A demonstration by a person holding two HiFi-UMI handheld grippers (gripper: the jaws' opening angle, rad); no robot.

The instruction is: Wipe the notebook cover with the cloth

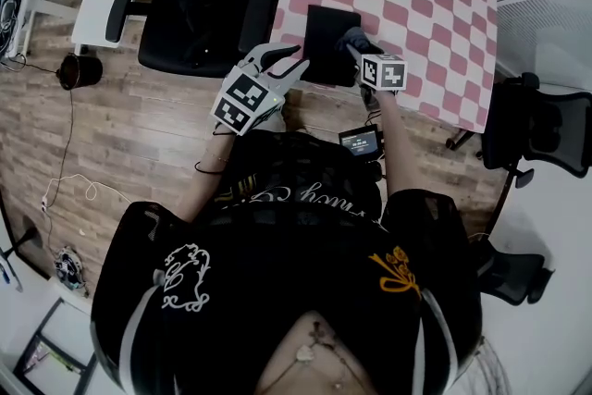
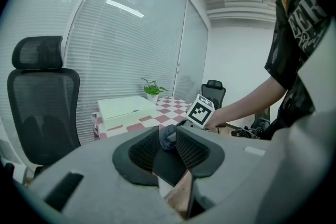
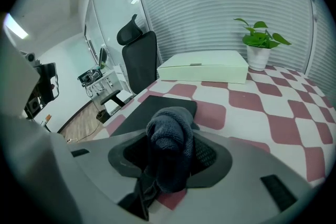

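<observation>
The checked table point(image 1: 444, 23) spreads ahead of both claws. On it, just beyond the tips of the right gripper point(image 3: 170, 153), lies the notebook point(image 3: 152, 113), a flat, stiff, matt black slab. It looks light enough to slide unless steadied at its near edge, where the left gripper point(image 2: 168, 145) sits with jaws slightly apart, clasping nothing. The right gripper's jaws are clamped on the cloth point(image 3: 169, 136), a soft, knitted grey-blue wad bulging past the tips, sensibly held by its bunched middle.

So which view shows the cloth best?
Right gripper view: the cloth fills the centre, clamped in those jaws. Head view shows it small and dark on the notebook; left gripper view shows only a sliver.
</observation>
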